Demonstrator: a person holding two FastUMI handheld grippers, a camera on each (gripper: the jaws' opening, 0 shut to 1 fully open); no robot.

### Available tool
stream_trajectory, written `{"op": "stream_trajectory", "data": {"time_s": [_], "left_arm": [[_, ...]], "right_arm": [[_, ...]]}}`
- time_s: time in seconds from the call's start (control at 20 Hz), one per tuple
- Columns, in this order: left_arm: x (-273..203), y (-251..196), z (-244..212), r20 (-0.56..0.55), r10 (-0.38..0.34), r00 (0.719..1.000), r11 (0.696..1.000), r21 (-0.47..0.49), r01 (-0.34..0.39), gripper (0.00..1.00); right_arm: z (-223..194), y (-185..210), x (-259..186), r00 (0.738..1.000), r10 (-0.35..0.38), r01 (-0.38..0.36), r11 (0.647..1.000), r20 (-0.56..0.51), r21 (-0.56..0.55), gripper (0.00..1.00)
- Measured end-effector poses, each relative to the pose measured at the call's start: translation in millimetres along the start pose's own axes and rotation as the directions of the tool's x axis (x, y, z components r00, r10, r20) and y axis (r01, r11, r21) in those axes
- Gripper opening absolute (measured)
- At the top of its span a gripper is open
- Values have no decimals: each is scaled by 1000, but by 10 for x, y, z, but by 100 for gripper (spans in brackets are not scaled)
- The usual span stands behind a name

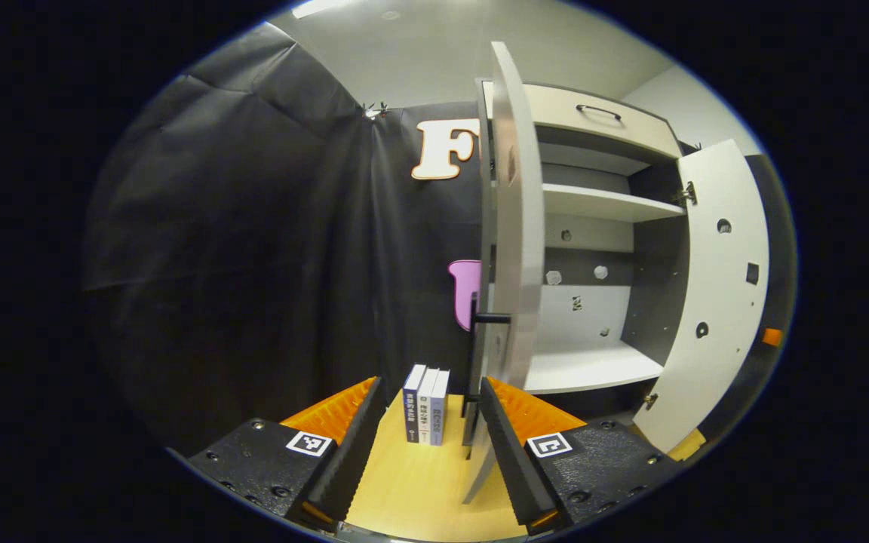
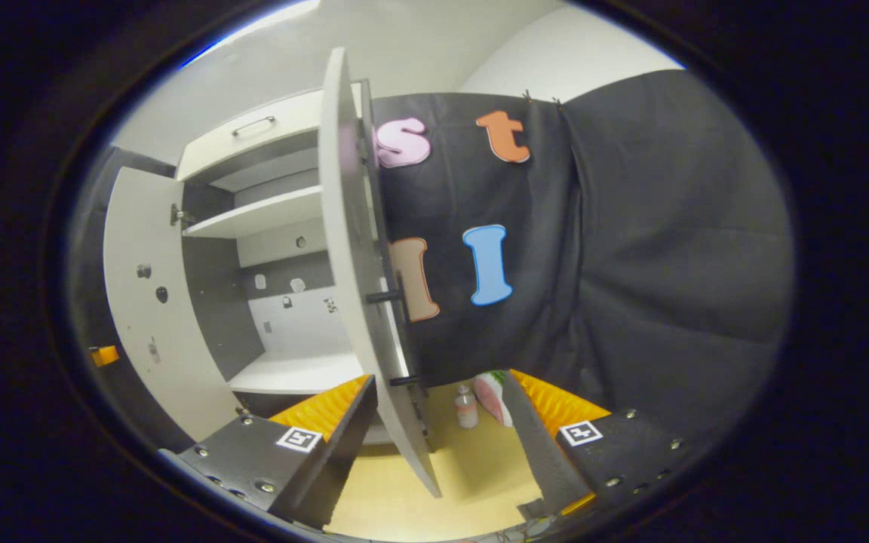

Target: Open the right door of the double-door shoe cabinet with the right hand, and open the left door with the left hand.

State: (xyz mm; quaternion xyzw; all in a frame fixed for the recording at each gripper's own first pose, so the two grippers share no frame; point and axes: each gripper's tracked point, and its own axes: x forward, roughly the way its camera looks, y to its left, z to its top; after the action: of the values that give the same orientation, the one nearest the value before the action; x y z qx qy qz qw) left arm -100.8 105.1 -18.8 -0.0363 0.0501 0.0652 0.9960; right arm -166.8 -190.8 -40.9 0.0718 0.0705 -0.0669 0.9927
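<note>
Shoe cabinet (image 1: 593, 226): both doors swung wide. Left door (image 1: 517, 226) edge-on ahead of left tool (image 1: 431, 445), fingers spread, its handle (image 1: 491, 318) just beyond. Right door (image 2: 355, 249) edge-on between spread fingers of right tool (image 2: 438, 437). Three books (image 1: 425, 404) upright on surface (image 1: 412, 483) left of cabinet; small bottle (image 2: 466, 407) right of it

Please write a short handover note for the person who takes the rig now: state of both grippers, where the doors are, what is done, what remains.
Left gripper: open, holding nothing; the left door stands edge-on by its right finger.
Right gripper: open, holding nothing; the right door stands edge-on between its fingers, not clamped.
Both doors are swung wide; the cabinet shelves show and look bare.
Books stand left of the cabinet, a small bottle right of it.
Done: both doors open. Left: probably just draw both grippers back.
</note>
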Motion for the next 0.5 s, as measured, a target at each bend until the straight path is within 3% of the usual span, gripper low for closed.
{"op": "stream_trajectory", "data": {"time_s": [0.2,0.35,0.45,0.5], "left_arm": [[-51,-507,179,45,-110,993,994,-8,110,79],[-42,-990,226,54,-231,972,973,-17,232,79],[22,-1297,306,76,-299,951,953,-35,302,79],[72,-1424,367,90,-322,942,944,-42,327,79]], "right_arm": [[147,433,-206,998,57,-56,997,22,-50,100],[258,929,-299,986,162,-159,986,45,-56,94],[297,1275,-298,973,226,-222,973,49,-68,94],[320,1437,-275,965,255,-250,965,54,-80,99]]}}
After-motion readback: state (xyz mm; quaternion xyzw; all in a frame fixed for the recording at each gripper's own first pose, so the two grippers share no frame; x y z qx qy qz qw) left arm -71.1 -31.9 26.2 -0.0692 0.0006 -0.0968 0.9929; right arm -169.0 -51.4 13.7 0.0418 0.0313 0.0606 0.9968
